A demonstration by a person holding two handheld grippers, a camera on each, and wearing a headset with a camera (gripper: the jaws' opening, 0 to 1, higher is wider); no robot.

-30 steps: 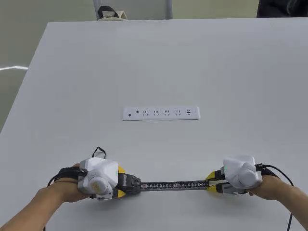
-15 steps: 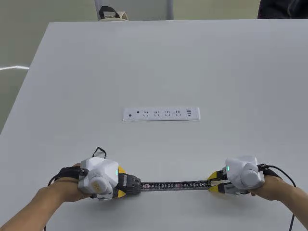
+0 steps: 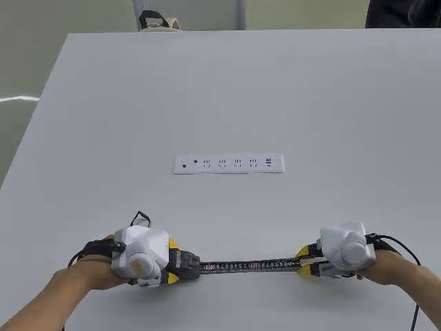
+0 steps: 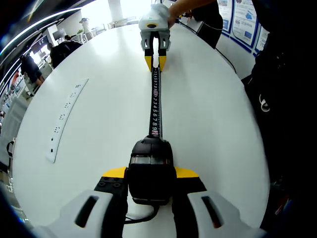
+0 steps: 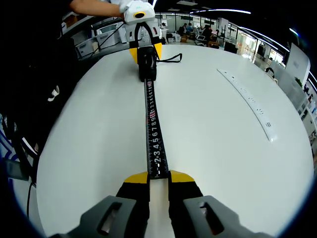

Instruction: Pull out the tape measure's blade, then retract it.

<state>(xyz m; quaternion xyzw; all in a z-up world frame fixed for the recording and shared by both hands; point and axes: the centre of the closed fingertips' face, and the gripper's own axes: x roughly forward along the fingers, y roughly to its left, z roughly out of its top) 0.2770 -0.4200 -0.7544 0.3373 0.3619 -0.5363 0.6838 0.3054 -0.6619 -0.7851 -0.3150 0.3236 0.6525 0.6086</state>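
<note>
The black tape measure case [image 3: 183, 264] lies on the white table [image 3: 227, 89] near its front edge, with my left gripper [image 3: 172, 263] shut around it. Its blade [image 3: 249, 265] runs to the right, flat over the table, to my right gripper [image 3: 303, 264], which is shut on the blade's tip. In the left gripper view the case [image 4: 151, 168] sits between the yellow-tipped jaws and the blade [image 4: 155, 101] stretches away to the right gripper [image 4: 156, 55]. The right gripper view shows the numbered blade [image 5: 152, 129] leading to the case [image 5: 146, 57].
A white power strip [image 3: 229, 163] lies across the middle of the table, well behind the blade. A black cord [image 3: 141, 218] loops behind the left gripper. Beyond the table's far edge stands a chair [image 3: 158, 17]. People stand in the room's background.
</note>
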